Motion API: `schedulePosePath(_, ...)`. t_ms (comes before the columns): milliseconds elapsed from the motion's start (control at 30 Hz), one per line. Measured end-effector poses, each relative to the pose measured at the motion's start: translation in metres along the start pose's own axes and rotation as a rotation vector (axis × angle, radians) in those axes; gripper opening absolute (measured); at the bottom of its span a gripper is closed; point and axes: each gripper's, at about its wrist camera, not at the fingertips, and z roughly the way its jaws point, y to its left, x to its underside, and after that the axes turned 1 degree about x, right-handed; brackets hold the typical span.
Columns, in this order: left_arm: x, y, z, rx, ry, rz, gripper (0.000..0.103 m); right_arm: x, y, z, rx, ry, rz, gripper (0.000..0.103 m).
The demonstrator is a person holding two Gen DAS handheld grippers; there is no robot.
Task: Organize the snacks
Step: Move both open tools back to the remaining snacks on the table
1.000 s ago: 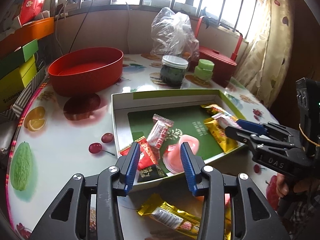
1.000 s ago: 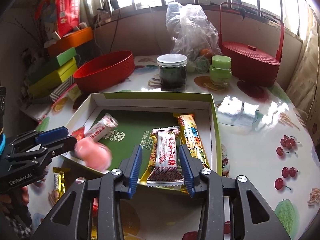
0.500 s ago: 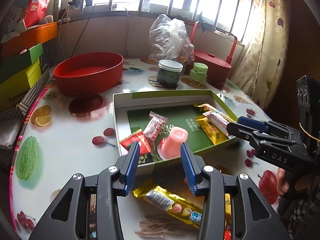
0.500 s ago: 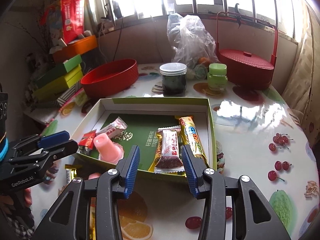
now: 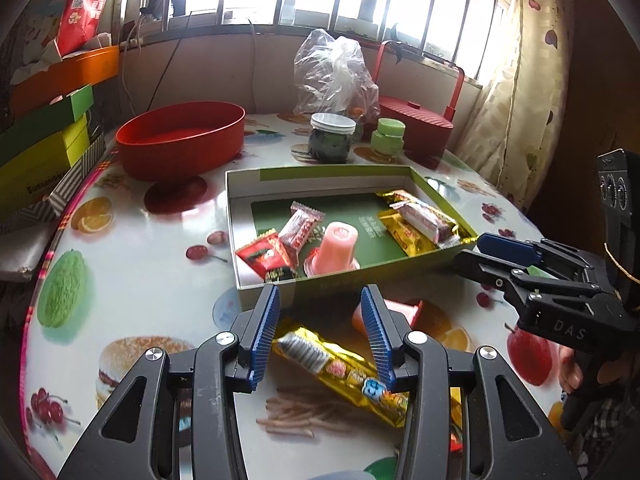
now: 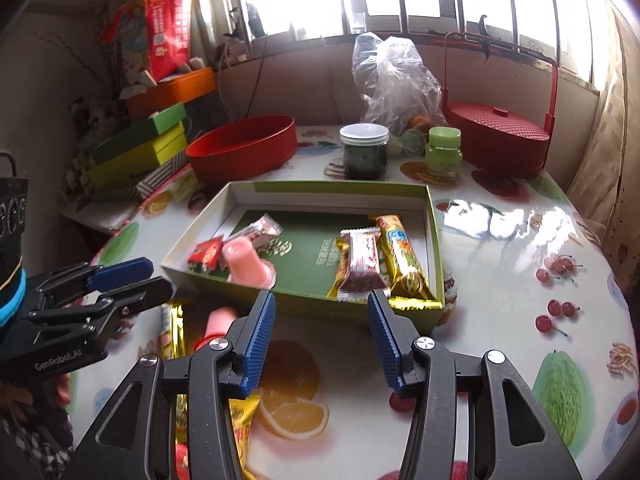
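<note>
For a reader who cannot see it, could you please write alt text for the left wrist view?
The open left gripper hovers empty over a gold-wrapped snack bar on a fruit-print table, just short of a shallow green box holding an upright pink jelly cup and wrapped candies. The right gripper reaches in beside the box; a red bowl stands behind.

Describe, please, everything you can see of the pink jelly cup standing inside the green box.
The pink jelly cup is a small translucent plastic cup with pink filling, standing upside down on its wide flanged rim, narrow flat base up and tilting slightly. It sits on the dark green floor of the green box, near the front wall, beside the red packet and the red-and-white candy. Neither gripper touches it.
</note>
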Motion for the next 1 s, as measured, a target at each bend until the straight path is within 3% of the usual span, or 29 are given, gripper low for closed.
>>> schedulePosePath(567,0.022,-0.005,-0.006,0.002,0.027,0.015,0.045,0.026,0.006,-0.013,-0.049,0.039,0.021,0.050)
schedulePosePath(633,0.025,-0.004,-0.007,0.004,0.030,0.015,0.061,0.030,0.008,-0.013,-0.059,0.049,0.022,0.050)
schedulePosePath(667,0.026,-0.004,-0.007,0.003,0.033,0.013,0.064,0.031,0.009,-0.013,-0.062,0.053,0.021,0.051)
schedulePosePath(1000,0.039,-0.004,-0.002,0.020,0.092,-0.019,0.065,0.047,0.019,-0.009,-0.109,0.110,0.024,0.053)
